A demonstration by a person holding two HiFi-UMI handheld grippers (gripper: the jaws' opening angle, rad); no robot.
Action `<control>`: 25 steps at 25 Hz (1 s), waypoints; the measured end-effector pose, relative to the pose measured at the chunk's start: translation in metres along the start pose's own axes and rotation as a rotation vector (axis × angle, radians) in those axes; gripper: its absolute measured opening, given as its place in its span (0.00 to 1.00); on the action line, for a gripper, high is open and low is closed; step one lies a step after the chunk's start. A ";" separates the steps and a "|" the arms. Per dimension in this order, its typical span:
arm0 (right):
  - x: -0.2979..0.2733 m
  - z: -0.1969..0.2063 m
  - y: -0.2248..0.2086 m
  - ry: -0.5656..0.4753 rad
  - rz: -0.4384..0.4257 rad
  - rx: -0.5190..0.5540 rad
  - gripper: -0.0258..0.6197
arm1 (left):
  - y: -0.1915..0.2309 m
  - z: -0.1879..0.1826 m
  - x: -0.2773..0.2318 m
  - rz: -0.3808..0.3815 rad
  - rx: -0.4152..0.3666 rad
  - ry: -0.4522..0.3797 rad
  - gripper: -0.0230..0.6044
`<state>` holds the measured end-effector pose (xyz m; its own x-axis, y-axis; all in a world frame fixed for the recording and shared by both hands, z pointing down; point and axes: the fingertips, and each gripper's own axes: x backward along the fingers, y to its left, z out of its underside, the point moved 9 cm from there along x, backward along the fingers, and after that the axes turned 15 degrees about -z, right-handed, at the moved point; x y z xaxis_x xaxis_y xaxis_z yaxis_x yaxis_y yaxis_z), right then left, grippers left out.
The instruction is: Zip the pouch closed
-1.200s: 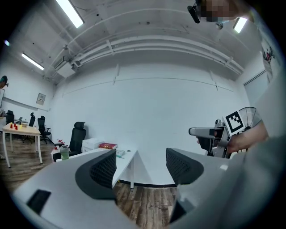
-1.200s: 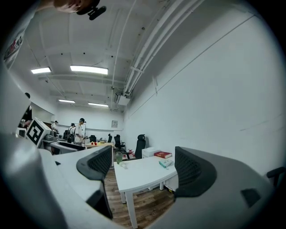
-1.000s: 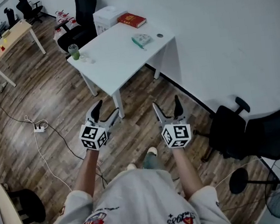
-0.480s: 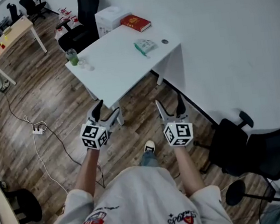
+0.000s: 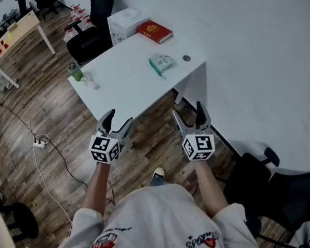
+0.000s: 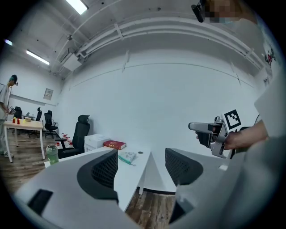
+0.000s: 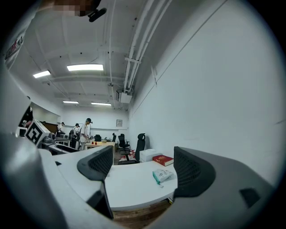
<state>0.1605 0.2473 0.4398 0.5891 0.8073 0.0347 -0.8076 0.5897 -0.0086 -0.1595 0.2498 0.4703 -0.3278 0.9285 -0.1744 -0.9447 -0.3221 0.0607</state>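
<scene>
Both grippers are held out over the wooden floor [image 5: 59,121], at the 6 o'clock side of the white surface [image 5: 122,85]. The left gripper [image 5: 117,122] is carried with its jaws spread apart; in the left gripper view only the surface's edge and the floor are framed in the gap. The right gripper [image 5: 188,114] is shown the same way, jaws wide, and in the right gripper view the surface and the pouch far beyond are framed between them.

The pouch [image 5: 163,63] is seen lying flat on the surface, toward its far right corner, with a teal edge along its 9 o'clock side. From the left gripper it is placed at about 1 o'clock, from the right gripper at about 11 o'clock, well apart from both. A small dark round object [image 5: 186,58] is spotted near the pouch at 3 o'clock. A red book [image 5: 155,32] is laid at the pouch's 12 o'clock, by the far edge, with a white box [image 5: 126,23] just beyond it at 10 o'clock. A green cup [image 5: 75,71] is set at the pouch's 9 o'clock, well apart, by the surface's left edge.
</scene>
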 end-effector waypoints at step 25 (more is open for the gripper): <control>-0.079 0.031 -0.157 0.015 -0.109 -0.069 0.66 | -0.036 -0.010 -0.174 -0.047 -0.004 0.038 0.54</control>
<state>0.2400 0.0900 0.4689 0.6743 0.7381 0.0243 -0.7350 0.6740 -0.0741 -0.0682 0.0977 0.4882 -0.2832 0.9348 -0.2143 -0.9589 -0.2796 0.0474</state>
